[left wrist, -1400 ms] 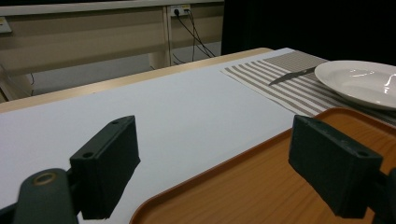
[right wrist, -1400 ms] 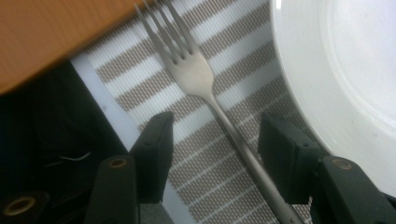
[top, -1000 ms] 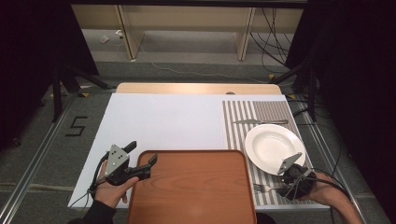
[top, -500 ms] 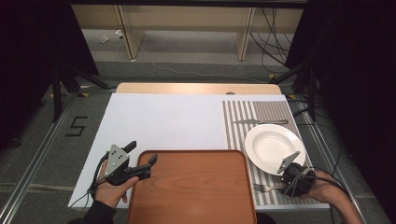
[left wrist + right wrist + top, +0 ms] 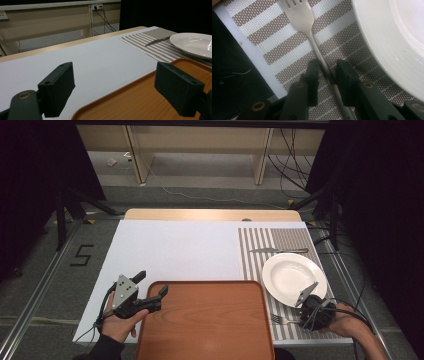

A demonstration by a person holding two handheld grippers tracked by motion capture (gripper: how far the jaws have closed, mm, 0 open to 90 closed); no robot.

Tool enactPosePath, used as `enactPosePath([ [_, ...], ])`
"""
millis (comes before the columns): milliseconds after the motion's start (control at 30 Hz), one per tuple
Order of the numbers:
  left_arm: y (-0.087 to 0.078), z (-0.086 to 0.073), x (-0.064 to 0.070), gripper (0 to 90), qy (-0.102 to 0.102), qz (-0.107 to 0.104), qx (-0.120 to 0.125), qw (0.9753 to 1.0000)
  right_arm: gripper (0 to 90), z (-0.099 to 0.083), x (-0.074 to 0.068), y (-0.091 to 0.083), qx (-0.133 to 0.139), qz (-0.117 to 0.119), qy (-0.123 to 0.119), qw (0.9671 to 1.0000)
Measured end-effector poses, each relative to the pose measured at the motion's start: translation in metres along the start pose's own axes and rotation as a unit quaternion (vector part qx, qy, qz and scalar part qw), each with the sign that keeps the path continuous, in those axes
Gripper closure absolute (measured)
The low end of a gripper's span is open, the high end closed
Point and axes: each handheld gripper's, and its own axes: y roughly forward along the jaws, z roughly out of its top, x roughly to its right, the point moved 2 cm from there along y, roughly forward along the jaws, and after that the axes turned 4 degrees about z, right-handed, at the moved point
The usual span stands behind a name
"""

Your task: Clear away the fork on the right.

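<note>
Slim steel fork [image 5: 312,32] between black jaws, perhaps touching

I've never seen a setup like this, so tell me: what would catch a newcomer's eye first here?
Probably the big brown tray at the near edge of the table, with the left gripper open wide over its left rim. Next, the white plate on the striped placemat to the right, where the right gripper brackets the handle of a fork lying beside the plate.

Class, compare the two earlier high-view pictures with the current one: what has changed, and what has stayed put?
Almost nothing visibly changed. The right gripper remains low over the fork, jaws astride its handle, not visibly clamped. The left gripper, tray, plate and knife stayed put.
</note>
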Motion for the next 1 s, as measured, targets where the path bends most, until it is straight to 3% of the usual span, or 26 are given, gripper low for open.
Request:
enactPosePath([
  [233, 0.000, 0.000, 0.000, 16.1, 0.001, -0.001, -0.001, 1.0000, 83.2, 0.003, -0.005, 0.000, -0.010, 0.002, -0.011, 0.9999],
  [500, 0.000, 0.000, 0.000, 16.1, 0.001, 0.000, -0.002, 1.0000, 84.2, 0.005, -0.007, 0.000, -0.005, 0.000, -0.024, 0.9997],
  [600, 0.000, 0.000, 0.000, 16.1, 0.002, 0.000, -0.001, 1.0000, 84.4, 0.008, -0.010, -0.005, 0.020, 0.000, -0.037, 0.9991],
  [1000, 0.000, 0.000, 0.000, 16.1, 0.002, 0.000, -0.001, 1.0000, 84.4, 0.017, -0.019, -0.023, 0.087, 0.017, -0.035, 0.9955],
])
